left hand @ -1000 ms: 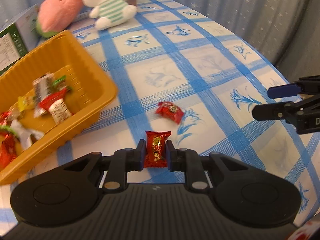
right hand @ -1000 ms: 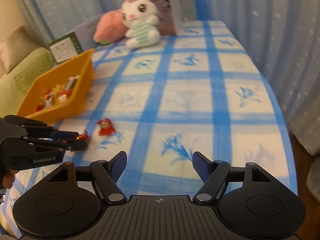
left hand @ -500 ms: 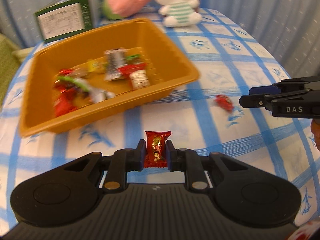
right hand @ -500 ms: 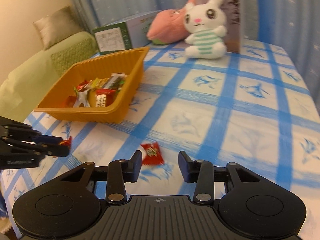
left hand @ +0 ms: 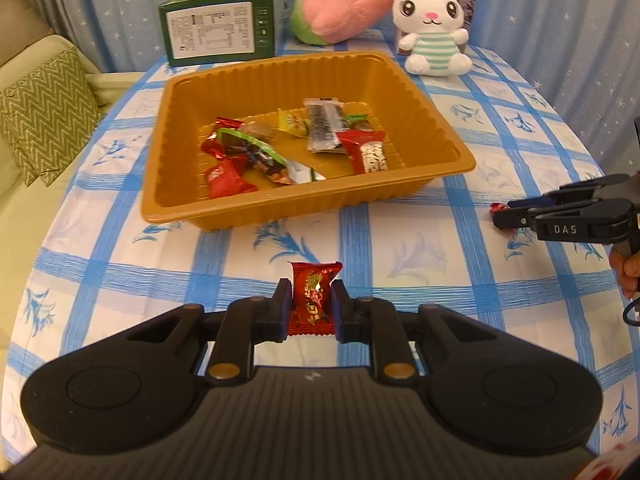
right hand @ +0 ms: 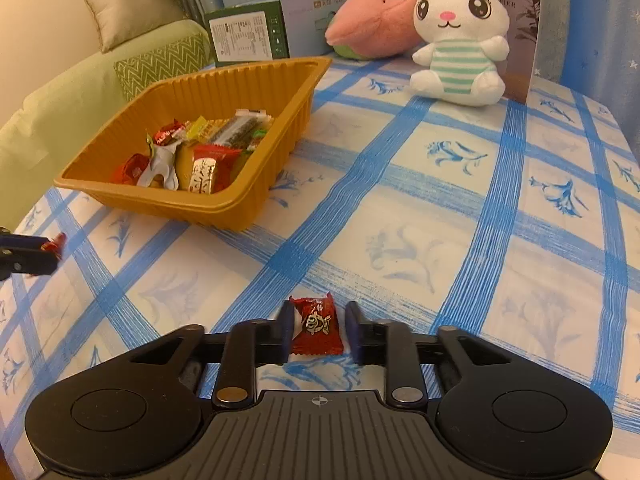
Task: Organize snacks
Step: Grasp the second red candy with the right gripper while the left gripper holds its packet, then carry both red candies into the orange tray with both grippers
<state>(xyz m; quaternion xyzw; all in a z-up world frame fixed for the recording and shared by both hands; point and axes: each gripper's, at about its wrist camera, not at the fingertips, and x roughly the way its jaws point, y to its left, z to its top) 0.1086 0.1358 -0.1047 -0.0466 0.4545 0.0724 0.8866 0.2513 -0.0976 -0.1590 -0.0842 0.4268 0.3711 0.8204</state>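
A: Warm, even indoor light is falling; shadows are staying soft.
B: Fisheye is bending the edges, corners are vignetting dark, and the right gripper (right hand: 318,330) fingers are blurring slightly.

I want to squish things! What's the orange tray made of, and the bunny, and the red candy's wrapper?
The orange tray looks like thin moulded plastic: ribbed walls, a slight sheen. The bunny plush looks like soft fuzzy fabric, probably stuffed. The red candy wrapper seems glossy plastic or foil film: it glints and has crimped, zigzag ends.
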